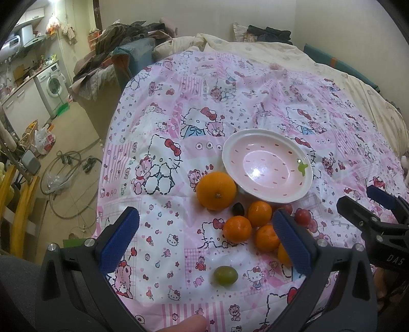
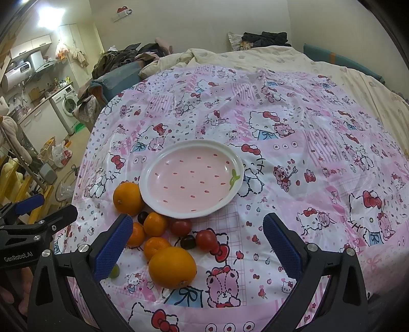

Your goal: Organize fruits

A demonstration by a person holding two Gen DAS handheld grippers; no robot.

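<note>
**Room setting around the bed**

A bed fills the centre of both views, covered by a pink cartoon-print sheet (image 1: 255,102) over a cream quilt (image 2: 255,58). Plain pale walls (image 2: 204,23) rise behind it. A heap of dark clothes (image 1: 122,35) lies at the upper left. At the far left stand a white washing machine (image 1: 52,84) beside pale cabinets, and a water heater (image 2: 18,74) is mounted above. Hoses and bags (image 1: 46,140) litter the beige floor (image 1: 76,122). A ceiling light (image 2: 51,18) glares in the upper left.

I see oranges (image 2: 172,267), tomatoes (image 2: 206,240) and grapes (image 2: 188,241) clustered on the bed beside an empty pink plate (image 2: 191,178).
</note>
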